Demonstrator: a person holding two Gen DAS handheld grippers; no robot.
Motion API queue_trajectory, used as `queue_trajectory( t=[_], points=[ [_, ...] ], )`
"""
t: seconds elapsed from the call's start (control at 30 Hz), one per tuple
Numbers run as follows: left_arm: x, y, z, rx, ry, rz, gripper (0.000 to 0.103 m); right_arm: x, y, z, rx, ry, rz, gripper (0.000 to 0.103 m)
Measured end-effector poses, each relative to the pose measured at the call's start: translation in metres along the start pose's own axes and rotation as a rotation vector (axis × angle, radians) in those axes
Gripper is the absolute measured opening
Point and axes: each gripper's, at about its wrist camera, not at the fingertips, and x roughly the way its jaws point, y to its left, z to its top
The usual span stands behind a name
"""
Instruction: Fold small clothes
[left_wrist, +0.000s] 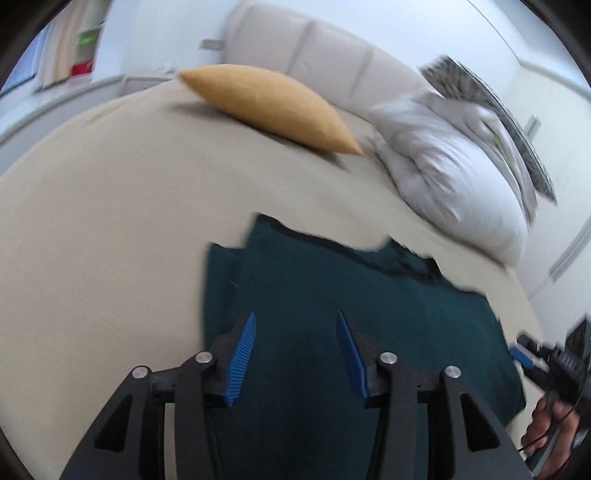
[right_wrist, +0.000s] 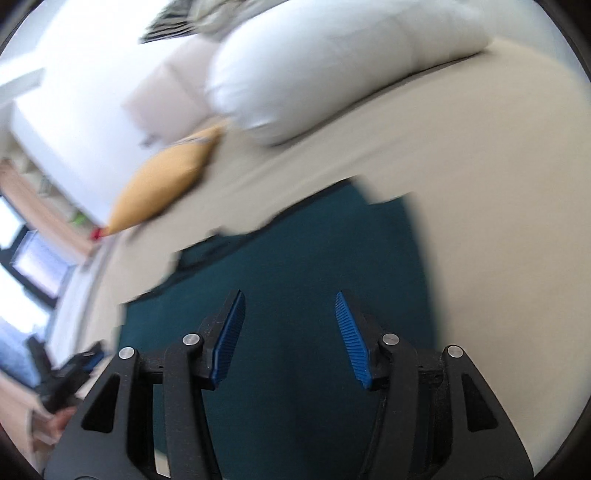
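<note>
A dark teal garment (left_wrist: 351, 295) lies flat on the beige bed sheet (left_wrist: 110, 221), with a folded layer along its left side. My left gripper (left_wrist: 295, 317) hovers over the garment's near part, blue pads apart and nothing between them. In the right wrist view the same garment (right_wrist: 295, 240) spreads under my right gripper (right_wrist: 289, 295), also open and holding nothing. The right gripper (left_wrist: 517, 354) shows at the garment's right edge, held by a hand (left_wrist: 550, 424). The left gripper (right_wrist: 74, 369) appears blurred at the lower left.
A mustard pillow (left_wrist: 273, 107) and a white pillow (left_wrist: 454, 177) lie at the head of the bed, before a padded beige headboard (left_wrist: 306, 48). A patterned cushion (left_wrist: 498, 110) leans behind the white pillow. Bare sheet lies left of the garment.
</note>
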Motion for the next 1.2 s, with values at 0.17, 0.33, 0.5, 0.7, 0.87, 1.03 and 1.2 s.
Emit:
queue_trajectory(
  t=[0.17,0.33,0.5,0.7,0.87,1.03,1.2],
  points=[
    [0.007,-0.034,-0.039,0.153,0.064,0.054,0.05,0.049,0.059,-0.053,-0.028,0.234,0.277,0.05],
    [0.014,-0.023,-0.043,0.167,0.099,0.087,0.05,0.054,0.039,-0.076,0.017,0.263,0.3,0.043],
    [0.019,-0.033,-0.047,0.197,0.107,0.129,0.05,0.003,-0.025,-0.073,0.161,0.155,0.221,0.042],
    [0.022,-0.03,-0.045,0.206,0.124,0.134,0.05,-0.06,-0.1,-0.071,0.341,-0.019,0.099,0.042],
    [0.024,-0.032,-0.045,0.216,0.122,0.141,0.051,-0.093,-0.084,-0.068,0.356,-0.118,0.089,0.046],
    [0.024,-0.032,-0.045,0.219,0.121,0.142,0.051,-0.051,0.005,-0.073,0.183,0.027,0.192,0.046],
    [0.025,-0.031,-0.045,0.224,0.12,0.14,0.051,0.003,0.071,-0.096,0.099,0.179,0.291,0.046]
  ],
)
